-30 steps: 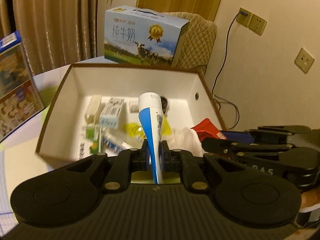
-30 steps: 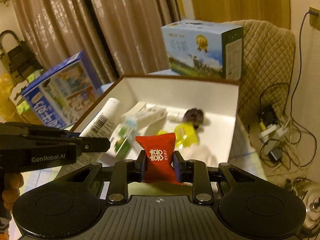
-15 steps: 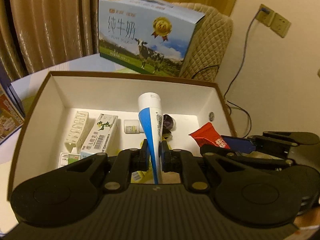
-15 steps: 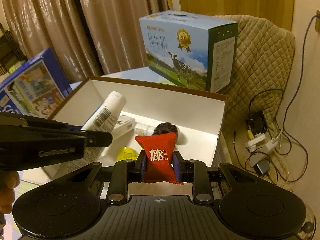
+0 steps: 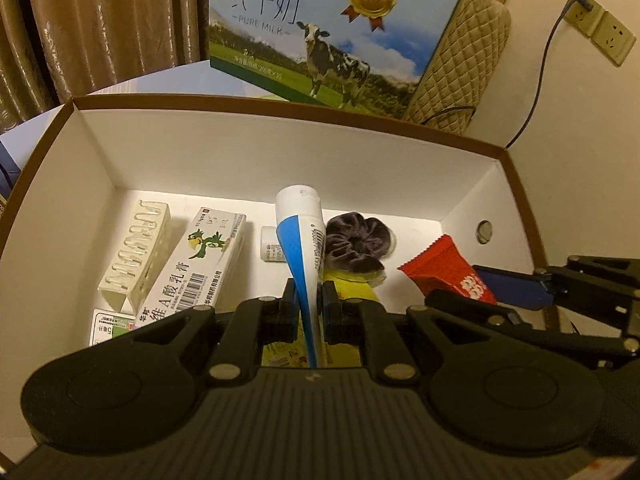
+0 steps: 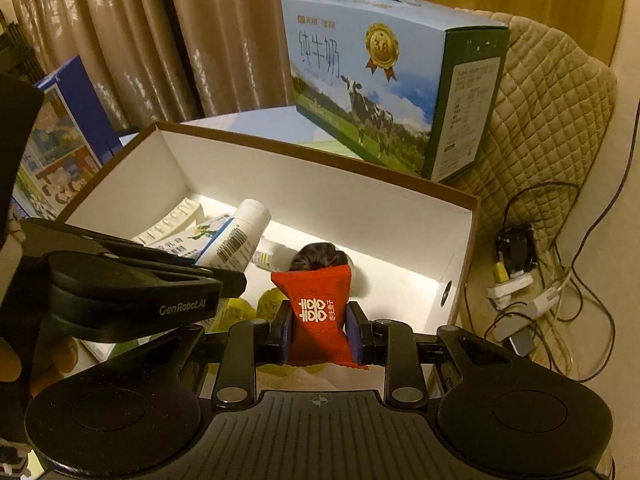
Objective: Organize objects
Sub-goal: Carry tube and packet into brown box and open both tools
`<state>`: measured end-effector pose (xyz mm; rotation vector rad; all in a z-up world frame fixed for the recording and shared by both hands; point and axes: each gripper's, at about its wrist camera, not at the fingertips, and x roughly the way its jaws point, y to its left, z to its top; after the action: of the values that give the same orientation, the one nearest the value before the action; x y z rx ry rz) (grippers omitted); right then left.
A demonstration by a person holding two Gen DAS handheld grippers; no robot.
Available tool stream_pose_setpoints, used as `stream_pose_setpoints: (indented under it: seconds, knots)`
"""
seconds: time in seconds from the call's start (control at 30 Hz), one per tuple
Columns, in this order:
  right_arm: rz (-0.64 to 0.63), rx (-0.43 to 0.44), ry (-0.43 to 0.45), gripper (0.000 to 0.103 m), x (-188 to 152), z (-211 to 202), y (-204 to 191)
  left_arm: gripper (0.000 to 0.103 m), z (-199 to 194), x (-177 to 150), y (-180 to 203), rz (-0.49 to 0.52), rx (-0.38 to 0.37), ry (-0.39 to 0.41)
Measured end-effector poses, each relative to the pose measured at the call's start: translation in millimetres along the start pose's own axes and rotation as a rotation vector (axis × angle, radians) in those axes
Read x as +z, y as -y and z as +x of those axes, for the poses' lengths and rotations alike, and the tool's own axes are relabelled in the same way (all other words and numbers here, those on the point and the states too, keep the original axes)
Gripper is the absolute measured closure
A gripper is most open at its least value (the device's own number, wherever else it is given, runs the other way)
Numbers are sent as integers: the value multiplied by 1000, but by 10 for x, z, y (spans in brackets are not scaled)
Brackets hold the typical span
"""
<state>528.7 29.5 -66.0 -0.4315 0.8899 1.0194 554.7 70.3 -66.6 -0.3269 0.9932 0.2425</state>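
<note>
A brown-rimmed white box (image 5: 288,152) (image 6: 320,184) lies open below both grippers. My left gripper (image 5: 307,308) is shut on a white and blue tube (image 5: 302,248) (image 6: 240,236), cap pointing away, held over the box's middle. My right gripper (image 6: 320,328) is shut on a red snack packet (image 6: 316,312) (image 5: 448,272), over the box's right part. Inside lie a white ribbed box (image 5: 136,252), a white carton with a green parrot (image 5: 192,268) (image 6: 188,240), a small white bottle (image 5: 272,244), a dark scrunchie (image 5: 356,244) (image 6: 320,256) and yellow packets (image 5: 348,288) (image 6: 272,300).
A blue milk carton with a cow (image 5: 332,28) (image 6: 380,80) stands behind the box. A quilted chair back (image 6: 552,120) is at the right, with cables and a power strip (image 6: 516,280) on the floor. Another printed blue box (image 6: 56,140) stands left. Curtains (image 5: 100,20) hang behind.
Both grippers have moved forward and lower over the box, still holding the tube and the red packet. The box and milk carton now look larger and closer.
</note>
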Motion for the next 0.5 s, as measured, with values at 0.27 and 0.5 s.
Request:
stream_pose_setpoints:
  seconds: [0.27, 0.5]
  knots:
    - [1, -4, -5, 78, 19, 30, -2, 78, -83, 37, -62, 22, -15, 33]
    - [-4, -5, -10, 78, 15, 46, -8, 52, -272, 54, -178, 33, 2, 58]
